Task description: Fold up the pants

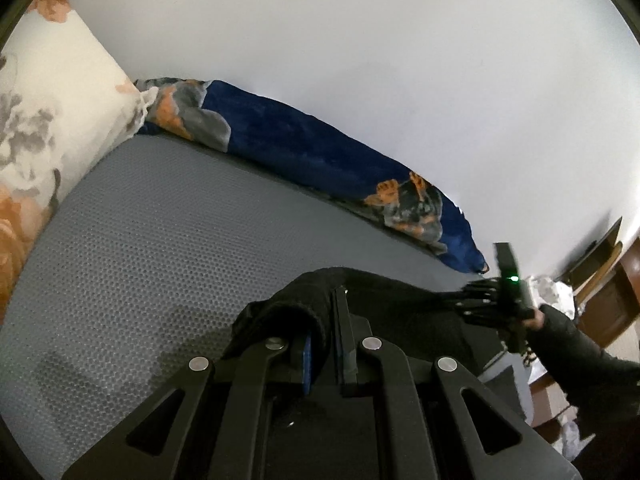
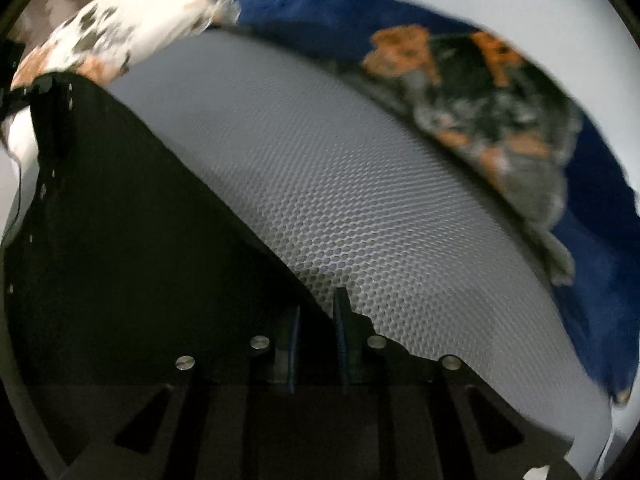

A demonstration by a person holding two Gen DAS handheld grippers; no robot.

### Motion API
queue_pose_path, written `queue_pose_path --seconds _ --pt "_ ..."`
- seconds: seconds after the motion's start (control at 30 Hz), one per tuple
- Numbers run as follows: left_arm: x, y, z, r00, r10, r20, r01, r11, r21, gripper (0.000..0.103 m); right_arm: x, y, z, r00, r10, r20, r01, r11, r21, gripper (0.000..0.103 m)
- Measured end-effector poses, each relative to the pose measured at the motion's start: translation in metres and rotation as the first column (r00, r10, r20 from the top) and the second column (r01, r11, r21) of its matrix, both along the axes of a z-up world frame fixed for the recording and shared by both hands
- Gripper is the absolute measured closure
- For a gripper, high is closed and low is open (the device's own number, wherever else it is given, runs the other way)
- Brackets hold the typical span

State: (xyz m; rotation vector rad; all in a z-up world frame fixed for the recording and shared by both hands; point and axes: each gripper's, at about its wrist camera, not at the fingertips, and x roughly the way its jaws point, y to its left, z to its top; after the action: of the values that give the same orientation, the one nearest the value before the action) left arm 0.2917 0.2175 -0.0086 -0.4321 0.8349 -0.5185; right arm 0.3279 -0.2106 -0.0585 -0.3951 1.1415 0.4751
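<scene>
Left claw (image 1: 326, 320) is pinching a fold of the black pants (image 1: 384, 300), fingers pressed together on the cloth right in front of its camera. In the right wrist view, the right claw (image 2: 318, 320) is nearly closed too, with the dark pants (image 2: 140, 220) between its fingers; whether the pads actually press on the cloth is hard to tell. The pants hang stretched between both claws, just above the grey mesh mattress (image 1: 160, 240). Beyond the pants, at the mattress's far edge, a blue blanket (image 1: 320, 152) lies along the white wall (image 1: 400, 60). At the mattress's left end, a floral pillow (image 1: 60, 100). A dark sleeve (image 1: 580, 356) shows behind the right claw
</scene>
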Motion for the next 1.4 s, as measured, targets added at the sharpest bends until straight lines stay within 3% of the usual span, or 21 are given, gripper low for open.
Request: queue_pose_path --seconds 0.13,0.3,0.57,0.8,0.93,1.2,1.4 --pt "-0.007 0.002 0.006 1.000 -0.007 0.009 0.007 1.000 0.029 0.094 -0.030 -0.006 0.025 0.990 -0.100 0.099 0.098 0.995 0.018 0.091" --pt "-0.033 0.004 0.020 0.998 -0.051 0.047 0.048 0.998 0.051 0.094 -0.078 0.008 0.049 0.974 -0.152 0.170 0.150 0.988 0.024 0.093" --pt "-0.096 0.013 0.022 0.994 -0.088 0.057 0.085 0.995 0.053 0.092 -0.170 0.015 0.063 0.967 -0.197 0.160 0.187 0.979 0.076 0.095" --pt "-0.144 0.024 -0.003 0.998 -0.067 0.002 0.067 0.996 0.065 0.091 -0.229 0.020 0.045 0.964 -0.250 0.092 0.240 0.965 0.108 0.096" --pt "-0.167 0.023 -0.023 0.996 -0.078 -0.040 0.082 0.990 0.114 0.090 -0.250 0.023 0.030 0.963 -0.264 0.046 0.258 0.960 0.112 0.096" --pt "-0.192 0.020 -0.067 0.984 -0.086 -0.154 0.118 0.969 0.215 0.089 -0.269 0.029 -0.002 0.967 -0.253 -0.023 0.254 0.964 0.083 0.096" --pt "-0.201 0.016 -0.076 0.976 -0.062 -0.207 0.122 0.948 0.295 0.079 -0.269 0.034 -0.028 0.968 -0.246 -0.050 0.248 0.968 0.032 0.096"
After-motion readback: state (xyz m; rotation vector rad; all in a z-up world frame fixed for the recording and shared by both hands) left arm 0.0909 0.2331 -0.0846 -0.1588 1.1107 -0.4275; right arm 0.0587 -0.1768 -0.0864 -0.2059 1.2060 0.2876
